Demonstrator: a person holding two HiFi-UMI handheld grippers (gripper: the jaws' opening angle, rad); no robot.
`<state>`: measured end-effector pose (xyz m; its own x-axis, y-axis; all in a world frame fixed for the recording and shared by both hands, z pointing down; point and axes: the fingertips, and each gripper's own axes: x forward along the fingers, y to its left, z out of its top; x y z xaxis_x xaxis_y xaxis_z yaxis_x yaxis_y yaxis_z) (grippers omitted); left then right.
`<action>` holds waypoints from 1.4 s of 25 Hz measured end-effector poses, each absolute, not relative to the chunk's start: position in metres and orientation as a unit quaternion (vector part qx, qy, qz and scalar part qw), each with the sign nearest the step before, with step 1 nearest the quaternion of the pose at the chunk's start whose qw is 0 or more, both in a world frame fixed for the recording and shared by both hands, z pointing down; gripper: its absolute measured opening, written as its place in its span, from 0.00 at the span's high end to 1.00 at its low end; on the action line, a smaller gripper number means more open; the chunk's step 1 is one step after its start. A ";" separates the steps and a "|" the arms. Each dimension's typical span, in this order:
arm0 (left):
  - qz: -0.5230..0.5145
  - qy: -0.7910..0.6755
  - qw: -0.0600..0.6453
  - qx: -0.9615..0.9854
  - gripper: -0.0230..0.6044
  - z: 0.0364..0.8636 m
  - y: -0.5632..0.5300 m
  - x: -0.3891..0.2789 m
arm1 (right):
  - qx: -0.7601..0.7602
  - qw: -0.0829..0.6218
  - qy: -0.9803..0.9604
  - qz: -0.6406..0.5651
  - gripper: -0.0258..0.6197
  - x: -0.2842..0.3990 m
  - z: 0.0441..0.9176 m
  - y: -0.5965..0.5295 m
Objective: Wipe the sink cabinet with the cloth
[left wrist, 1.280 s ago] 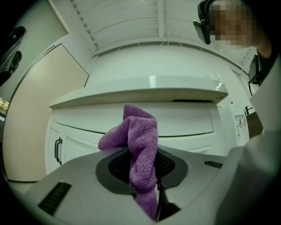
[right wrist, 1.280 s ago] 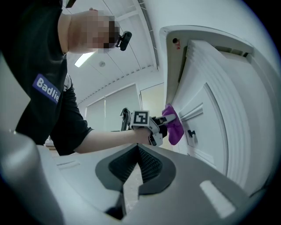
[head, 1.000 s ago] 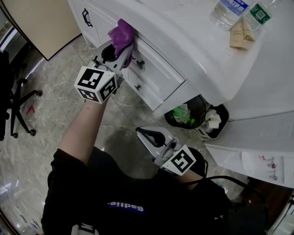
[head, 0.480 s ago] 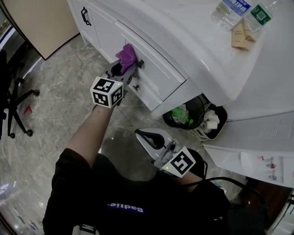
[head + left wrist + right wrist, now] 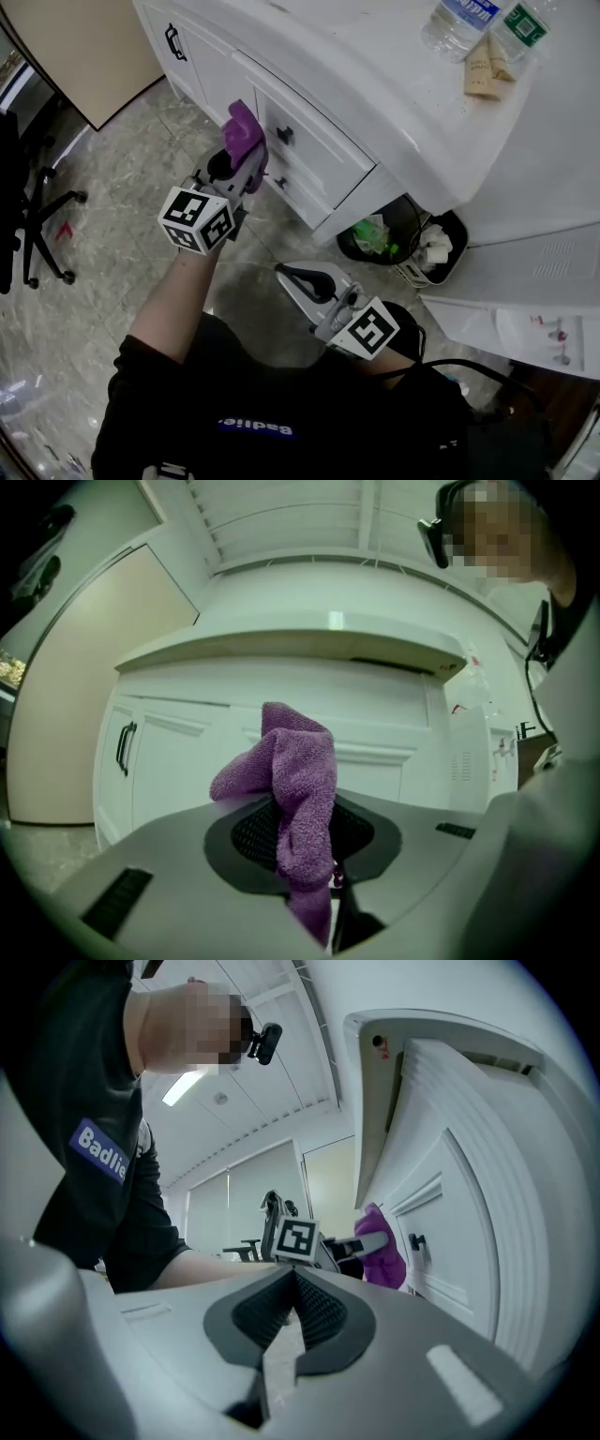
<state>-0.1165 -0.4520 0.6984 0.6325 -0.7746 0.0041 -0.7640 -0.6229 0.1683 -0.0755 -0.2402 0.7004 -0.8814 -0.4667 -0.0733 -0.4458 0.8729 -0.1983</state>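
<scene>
A purple cloth (image 5: 244, 134) sticks up from my left gripper (image 5: 242, 161), which is shut on it. The cloth is in front of the white sink cabinet (image 5: 319, 164), level with a drawer front, and I cannot tell whether it touches. In the left gripper view the cloth (image 5: 298, 780) is folded between the jaws, with the cabinet (image 5: 187, 761) beyond it. My right gripper (image 5: 292, 275) hangs low over the floor by my body, shut and empty. The right gripper view shows its pads meeting (image 5: 292, 1277) and the cloth (image 5: 383, 1252) beside a drawer handle (image 5: 415, 1241).
Two plastic bottles (image 5: 459, 21) and a small carton (image 5: 483, 70) stand on the white countertop (image 5: 394, 75). Two waste bins (image 5: 380, 234) (image 5: 433, 248) sit under its overhang. An office chair (image 5: 33, 211) stands at the left on the marble floor (image 5: 122, 178). A cabinet door with a black handle (image 5: 175, 39) is further left.
My left gripper carried the cloth down from the top edge of the cabinet across the drawer front, then drew back a little to the left. The right gripper stayed put.
</scene>
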 end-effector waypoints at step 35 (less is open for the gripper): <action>0.060 -0.353 0.148 0.922 0.83 0.792 -0.425 -0.038 | -0.255 0.072 0.959 -0.104 0.97 -0.059 0.698 -0.241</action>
<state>-0.0382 -0.4253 0.7924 0.7433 -0.6335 0.2148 -0.6689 -0.7068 0.2303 -0.0590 -0.2413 0.6983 -0.8599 -0.5035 -0.0841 -0.4737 0.8484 -0.2360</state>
